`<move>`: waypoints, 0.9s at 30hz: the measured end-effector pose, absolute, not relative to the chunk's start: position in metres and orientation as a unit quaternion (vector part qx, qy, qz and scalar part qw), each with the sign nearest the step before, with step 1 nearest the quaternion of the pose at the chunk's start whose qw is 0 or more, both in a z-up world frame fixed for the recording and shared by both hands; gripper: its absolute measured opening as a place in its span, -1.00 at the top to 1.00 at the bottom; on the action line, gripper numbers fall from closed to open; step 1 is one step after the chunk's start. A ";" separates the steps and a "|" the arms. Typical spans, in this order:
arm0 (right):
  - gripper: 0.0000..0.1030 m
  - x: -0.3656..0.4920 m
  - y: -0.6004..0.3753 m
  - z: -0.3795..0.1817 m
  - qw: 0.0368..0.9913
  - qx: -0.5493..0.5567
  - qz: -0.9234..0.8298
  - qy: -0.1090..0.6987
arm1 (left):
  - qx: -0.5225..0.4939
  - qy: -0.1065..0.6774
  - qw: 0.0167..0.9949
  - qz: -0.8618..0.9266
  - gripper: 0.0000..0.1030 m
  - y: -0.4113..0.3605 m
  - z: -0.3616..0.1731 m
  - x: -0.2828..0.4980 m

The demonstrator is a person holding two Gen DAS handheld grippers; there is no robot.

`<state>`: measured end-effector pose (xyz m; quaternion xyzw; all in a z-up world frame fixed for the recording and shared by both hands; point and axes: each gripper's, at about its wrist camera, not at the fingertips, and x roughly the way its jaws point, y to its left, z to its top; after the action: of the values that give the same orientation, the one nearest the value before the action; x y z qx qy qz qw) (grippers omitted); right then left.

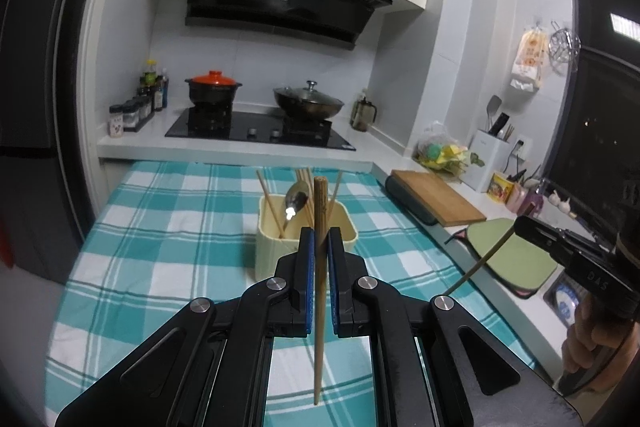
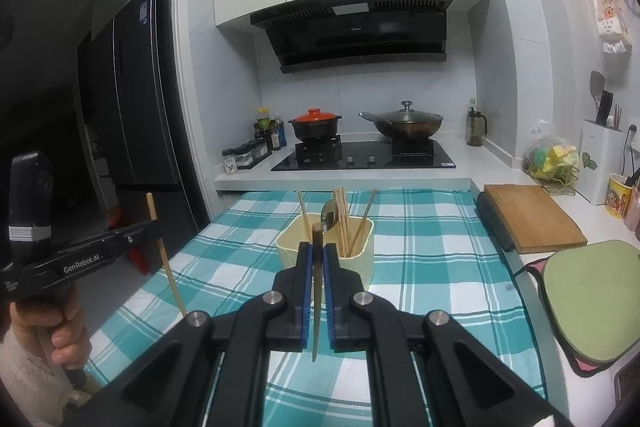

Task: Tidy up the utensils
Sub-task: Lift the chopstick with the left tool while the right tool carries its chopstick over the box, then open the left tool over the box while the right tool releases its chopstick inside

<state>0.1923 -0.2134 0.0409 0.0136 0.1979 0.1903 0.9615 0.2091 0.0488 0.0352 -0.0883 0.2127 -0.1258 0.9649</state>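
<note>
While several chopsticks and a spoon [image 2: 330, 215] already stand inside the cream holder [image 2: 362, 263] on the checked cloth [image 2: 432, 267] covering the counter, two more chopsticks are up in the air in front of it, so the sorting looks well along but not finished. The left tongs [image 1: 320, 247] are closed tight on a light wooden chopstick [image 1: 319, 307], which hangs nearly upright between the blue pads, its top level with the holder's rim in the left wrist view and its lower end dangling above the cloth on the near side of the holder. The right tongs [image 2: 317, 259] are likewise clamped on a darker, thinner chopstick [image 2: 316, 307], also close to vertical, just on the near side of the holder. Each pair of tongs is seen from the other camera too, out to the holder's side, with its stick slanting below the jaws. Neither stick touches the holder yet. What remains, by my judgement, is to carry both forward over the opening and drop them in with the others. No loose utensils show on the cloth around the holder, so these may be the last two.
</note>
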 end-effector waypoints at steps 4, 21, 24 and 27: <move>0.89 0.203 -0.211 0.057 0.964 0.004 0.192 0.186 | -0.089 0.197 0.969 -0.123 0.91 0.056 0.056 0.224; 0.89 0.315 -0.191 0.116 0.971 -0.012 0.194 0.137 | -0.070 0.129 0.984 -0.103 0.91 0.040 0.121 0.346; 0.89 0.339 -0.185 0.115 0.971 -0.011 0.197 0.133 | -0.075 0.137 0.983 -0.099 0.91 0.035 0.112 0.377; 0.89 0.363 -0.178 0.107 0.970 -0.010 0.202 0.139 | -0.080 0.151 0.981 -0.094 0.91 0.030 0.098 0.404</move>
<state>0.3627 -0.1783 0.1069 -0.0097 0.1390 0.2016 0.9695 0.4037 0.0300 0.0979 -0.0795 0.1510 -0.0938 0.9809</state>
